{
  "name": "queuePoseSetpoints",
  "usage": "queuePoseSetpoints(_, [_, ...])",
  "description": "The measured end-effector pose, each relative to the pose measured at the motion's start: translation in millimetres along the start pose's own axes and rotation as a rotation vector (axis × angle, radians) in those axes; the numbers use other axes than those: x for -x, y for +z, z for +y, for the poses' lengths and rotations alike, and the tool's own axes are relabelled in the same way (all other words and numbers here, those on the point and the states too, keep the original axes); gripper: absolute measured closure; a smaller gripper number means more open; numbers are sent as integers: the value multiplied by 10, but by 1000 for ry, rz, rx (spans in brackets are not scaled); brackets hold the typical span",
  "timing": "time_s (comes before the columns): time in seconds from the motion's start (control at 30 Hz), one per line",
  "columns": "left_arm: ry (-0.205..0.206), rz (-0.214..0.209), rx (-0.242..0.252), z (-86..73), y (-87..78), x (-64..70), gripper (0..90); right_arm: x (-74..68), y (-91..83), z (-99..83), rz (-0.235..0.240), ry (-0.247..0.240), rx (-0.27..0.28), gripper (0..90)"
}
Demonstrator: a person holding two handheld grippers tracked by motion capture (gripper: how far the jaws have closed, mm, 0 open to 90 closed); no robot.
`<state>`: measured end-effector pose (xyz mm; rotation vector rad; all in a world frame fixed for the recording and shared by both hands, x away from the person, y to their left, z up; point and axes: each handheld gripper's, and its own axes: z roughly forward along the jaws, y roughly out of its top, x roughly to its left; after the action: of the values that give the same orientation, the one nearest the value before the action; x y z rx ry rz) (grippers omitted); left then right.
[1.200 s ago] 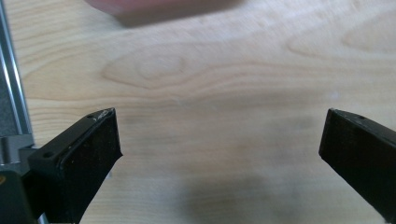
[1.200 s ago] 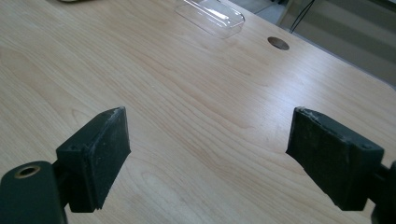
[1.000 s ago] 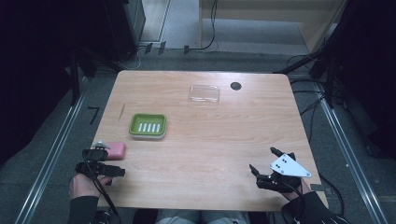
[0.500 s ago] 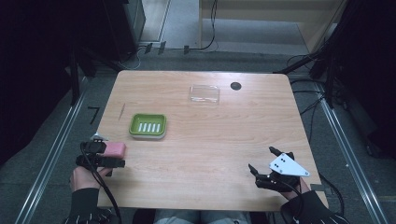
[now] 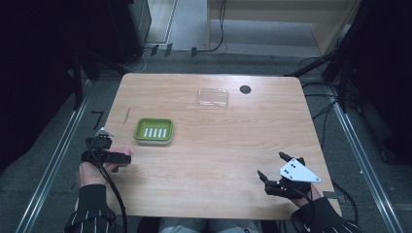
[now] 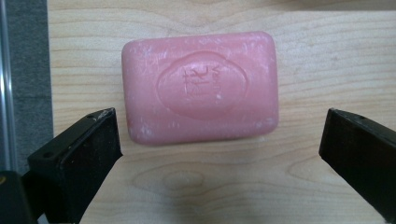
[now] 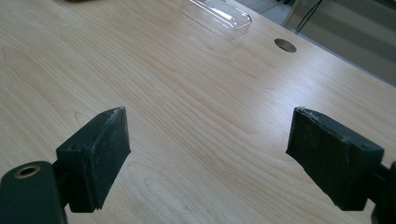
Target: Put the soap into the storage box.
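Wooden counter point(image 5: 214, 160), big and mostly bare. Clear plastic lid point(image 5: 213, 97) lies at the far side, next to a dark round hole point(image 5: 245, 89). Green soap dish point(image 5: 154, 130) sits left of centre, ribbed bottom showing, nothing in it.

Right gripper point(image 5: 276, 170) hovers at the near right corner, jaws wide apart, holding nothing; in the right gripper view they frame bare wood with the lid well ahead.

Left gripper point(image 5: 124, 156) is over the near left edge, jaws apart, nothing clamped. Pink soap bar point(image 6: 200, 87) lies flat on the counter just beyond them, stamped face up, close to the counter's left edge, near the dish but apart from it.

Likely step: closing on the soap to move it to the dish.

Risks:
- In the left gripper view the soap sits ahead of the jaw tips, not between them. Closing now probably catches only the near edge or misses; needs to go further forward first.
- Bar has rounded corners and a smooth face. An off-centre pinch could squirt it out sideways, and the counter edge is close on that side, so it could go off onto the floor.
- Left jaw is almost at the soap's near corner; pushing forward skewed could nudge or spin the bar.
- Jaws span the long side; a shallow grip may let the bar tilt on lifting.
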<state>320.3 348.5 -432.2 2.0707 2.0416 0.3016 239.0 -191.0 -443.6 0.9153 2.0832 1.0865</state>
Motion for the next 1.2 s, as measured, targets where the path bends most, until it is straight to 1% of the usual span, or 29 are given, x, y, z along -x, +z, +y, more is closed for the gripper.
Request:
queuePoseSetpoints(0.07, [-2, 1, -1, 13, 16, -9, 0, -2, 7, 3, 1, 0, -1, 135])
queuePoseSetpoints(0.1, [-16, -10, 5, 38, 21, -28, 0, -2, 8, 4, 3, 0, -1, 135])
queuePoseSetpoints(0.2, [-25, -17, 15, 76, 22, -42, 0, -8, 18, 8, 3, -4, -3, 135])
queuePoseSetpoints(0.3, [-24, -18, 12, 98, 36, -48, 0, -9, 20, 9, 4, -4, -2, 135])
queuePoseSetpoints(0.47, [-32, -11, -4, 179, 103, -44, 0, -9, 21, 9, 5, -2, -3, 135])
queuePoseSetpoints(0.63, [-35, 9, -29, 212, 155, -39, 0, -7, 22, 9, 5, -2, -6, 135])
queuePoseSetpoints(0.77, [-36, 6, -45, 242, 221, -63, 0, -8, 24, 9, 8, -6, -7, 135])
queuePoseSetpoints(0.87, [-36, 7, -51, 260, 254, -55, 0, -4, 19, 7, 3, 0, -6, 135])
queuePoseSetpoints(0.97, [-33, 6, -60, 270, 275, -37, 0, -2, 19, 5, 5, -6, -7, 135])
queuePoseSetpoints(1.07, [-35, 12, -68, 273, 283, -37, 0, -3, 10, 2, 4, 0, -7, 135])
queuePoseSetpoints(1.2, [-45, 14, -79, 277, 303, -56, 0, 1, 8, -2, 3, -1, -9, 135])
